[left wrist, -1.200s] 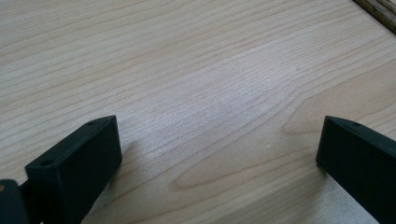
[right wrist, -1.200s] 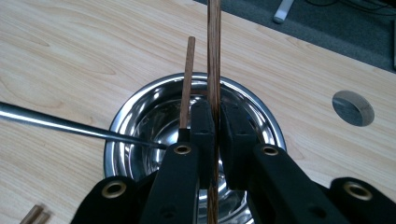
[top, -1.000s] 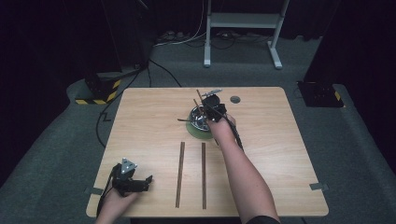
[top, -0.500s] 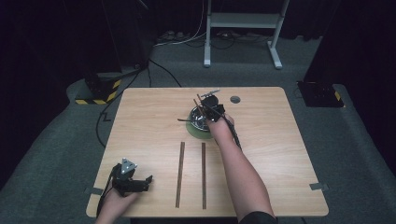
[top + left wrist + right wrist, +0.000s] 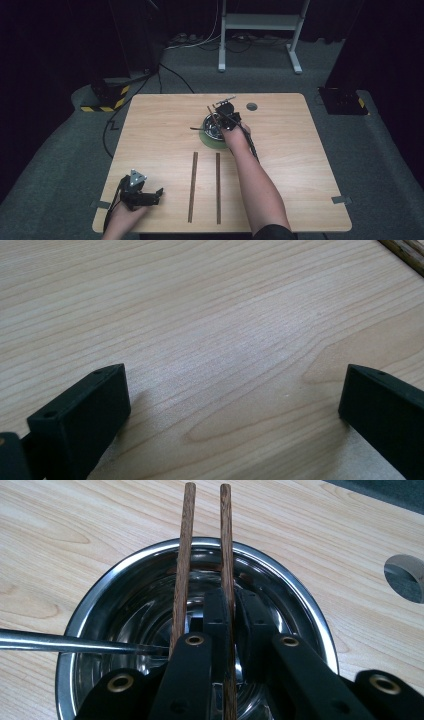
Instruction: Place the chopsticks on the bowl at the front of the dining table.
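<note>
**Two chopsticks in the bowl, one still pinched**

Two chopsticks lean in the steel bowl (image 5: 195, 630). My right gripper (image 5: 230, 625) is clenched on one chopstick (image 5: 226, 540), jaws tight around it, tip down inside the bowl so it lands leaning on the rim beside the other chopstick (image 5: 185, 555) and a metal utensil (image 5: 60, 642). Two more sticks (image 5: 205, 186) lie parallel on the table (image 5: 310, 150), near me, prob. queued for pickup. Left gripper (image 5: 140, 196) rests by the near-left corner w/ jaws spread, nothing between them – parked out of the way. Vs. a sec ago: right hand has dipped slightly lower into the bowl; left unchanged.
</note>
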`<action>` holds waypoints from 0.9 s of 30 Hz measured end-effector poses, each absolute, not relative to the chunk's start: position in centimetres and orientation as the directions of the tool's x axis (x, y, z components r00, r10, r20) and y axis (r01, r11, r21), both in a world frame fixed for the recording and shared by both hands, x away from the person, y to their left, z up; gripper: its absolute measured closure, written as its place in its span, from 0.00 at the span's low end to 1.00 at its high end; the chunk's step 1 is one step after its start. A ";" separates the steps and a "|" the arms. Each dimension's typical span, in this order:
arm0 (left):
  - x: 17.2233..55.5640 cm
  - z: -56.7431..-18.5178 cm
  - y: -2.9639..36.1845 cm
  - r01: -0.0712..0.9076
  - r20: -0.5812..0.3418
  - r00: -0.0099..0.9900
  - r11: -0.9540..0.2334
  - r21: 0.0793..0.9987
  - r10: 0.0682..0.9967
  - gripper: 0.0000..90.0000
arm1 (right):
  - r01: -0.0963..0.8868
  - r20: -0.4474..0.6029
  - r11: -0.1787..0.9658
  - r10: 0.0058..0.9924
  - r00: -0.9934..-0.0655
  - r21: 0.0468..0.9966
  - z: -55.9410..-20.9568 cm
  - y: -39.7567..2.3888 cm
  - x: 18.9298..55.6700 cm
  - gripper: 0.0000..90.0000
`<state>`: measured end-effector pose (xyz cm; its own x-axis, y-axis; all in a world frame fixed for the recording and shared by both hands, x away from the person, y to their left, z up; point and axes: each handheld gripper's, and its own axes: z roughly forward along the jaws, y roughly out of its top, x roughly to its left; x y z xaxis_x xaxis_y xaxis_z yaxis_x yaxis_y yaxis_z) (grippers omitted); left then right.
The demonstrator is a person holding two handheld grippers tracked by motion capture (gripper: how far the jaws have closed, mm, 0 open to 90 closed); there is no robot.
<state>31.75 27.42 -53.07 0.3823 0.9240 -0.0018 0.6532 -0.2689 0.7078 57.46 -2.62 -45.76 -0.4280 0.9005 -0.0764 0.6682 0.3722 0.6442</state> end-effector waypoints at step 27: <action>31.8 -53.1 27.4 0.651 0.000 0.389 -0.275 0.708 0.921 0.00 | 0.608 -0.013 0.309 0.897 -0.441 0.731 -43.6 -5.9 51.8 0.65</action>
<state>31.79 27.45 -53.07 0.3891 0.9212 0.0001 0.6507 -0.2750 0.7078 51.80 -5.87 -43.61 -0.4411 0.8974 -0.0126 0.6079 0.3090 0.7314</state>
